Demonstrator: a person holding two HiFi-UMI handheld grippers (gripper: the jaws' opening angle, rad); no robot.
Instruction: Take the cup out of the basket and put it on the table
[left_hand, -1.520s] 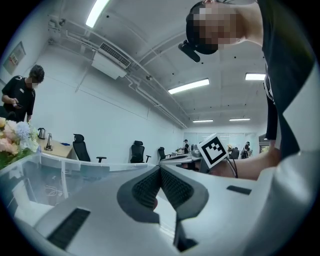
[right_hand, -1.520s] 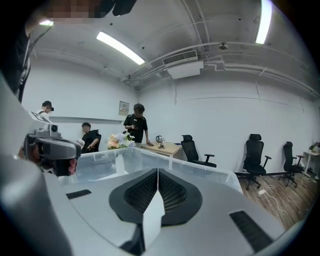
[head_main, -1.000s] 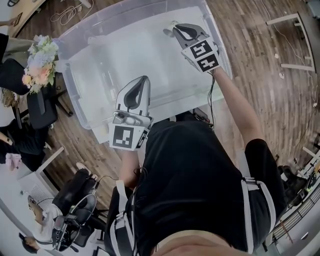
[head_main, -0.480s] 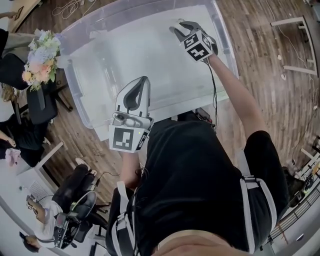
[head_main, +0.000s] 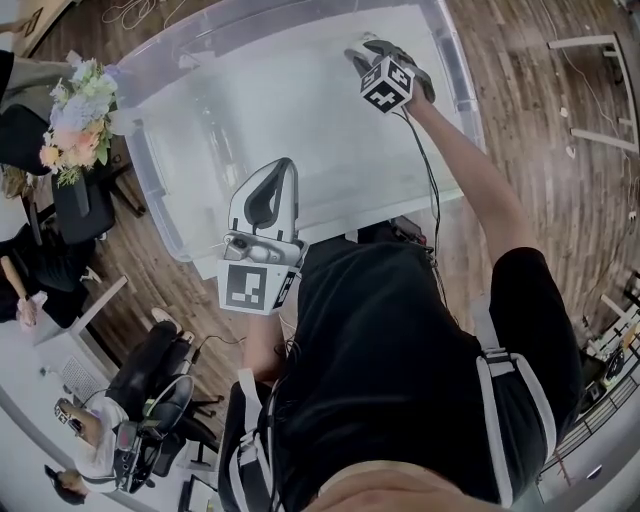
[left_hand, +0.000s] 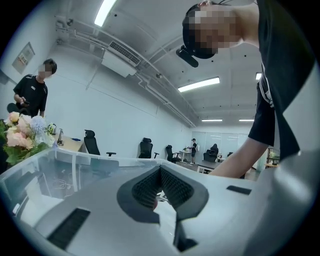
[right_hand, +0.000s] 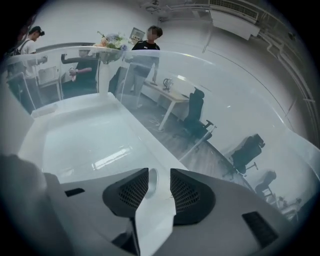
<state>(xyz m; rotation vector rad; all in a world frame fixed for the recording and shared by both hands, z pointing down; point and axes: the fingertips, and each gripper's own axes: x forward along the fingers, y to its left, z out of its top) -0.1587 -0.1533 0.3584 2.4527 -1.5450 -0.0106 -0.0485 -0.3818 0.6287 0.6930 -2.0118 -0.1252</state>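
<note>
We found that the right gripper (right_hand: 159, 171) had dropped from rim height into the far right corner of the clear basket (head_main: 150, 190), tipping nose-down as it went. Its fingers (right_hand: 130, 192) had just been opening and stood wide apart. Between them, but not pressed by either pad, was a pale round rim, which we took for the cup (right_hand: 151, 184). We judged this to be the approach to the grasp: the cup lay low in the basket by that corner and had not been lifted. The left gripper (head_main: 272, 180) hung over the near wall, its fingers (left_hand: 145, 190) closed on nothing. In the head view we could not pick the cup out beyond the right gripper. The right gripper view showed only a sliver of it, so its shape and whether it was upright were unclear. We could identify no surface to receive it.
</note>
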